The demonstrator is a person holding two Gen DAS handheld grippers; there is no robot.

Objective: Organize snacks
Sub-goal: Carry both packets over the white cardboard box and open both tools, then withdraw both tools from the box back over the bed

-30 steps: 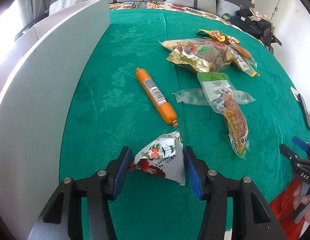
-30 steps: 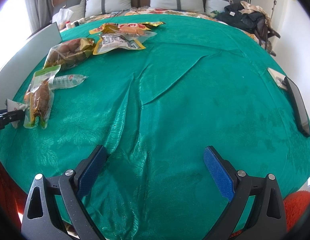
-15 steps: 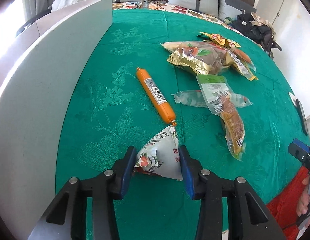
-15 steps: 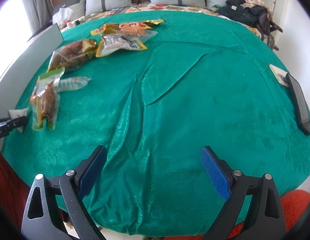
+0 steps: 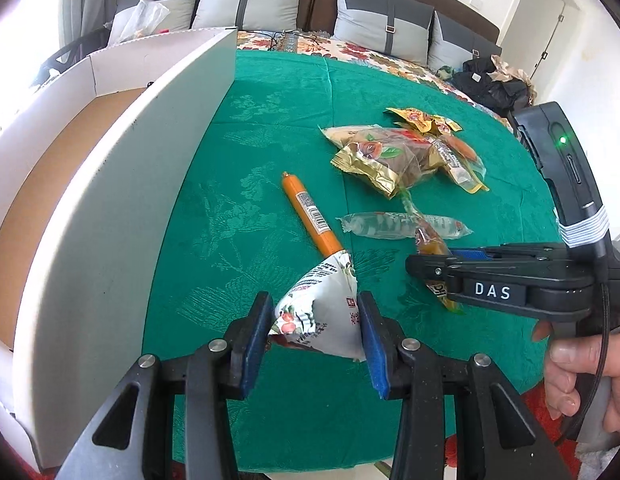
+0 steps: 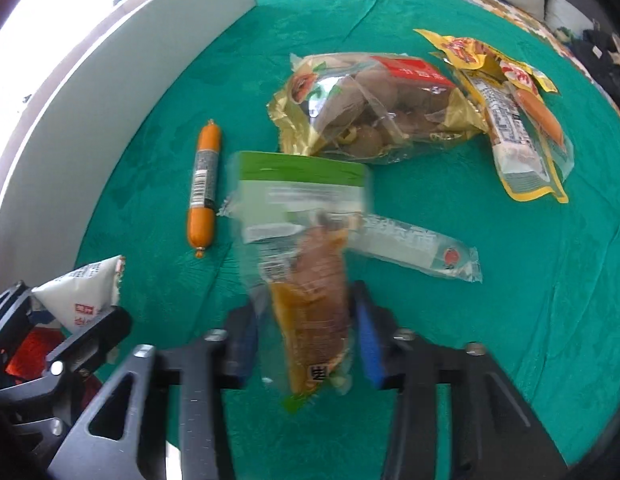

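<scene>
Glossy triangular pouch (image 5: 321, 316); crinkled clear pack (image 6: 306, 280).

A green patterned tablecloth (image 5: 270, 128) covers the table. Beyond its far edge lies a floral bedspread (image 5: 349, 50), and behind that a brown headboard with grey cushions (image 5: 250, 4) leaning on it. A clear plastic bag (image 5: 144, 16) sits left of the cushions. A heap of black bags (image 5: 489, 84) rests at the cloth's far right.
</scene>
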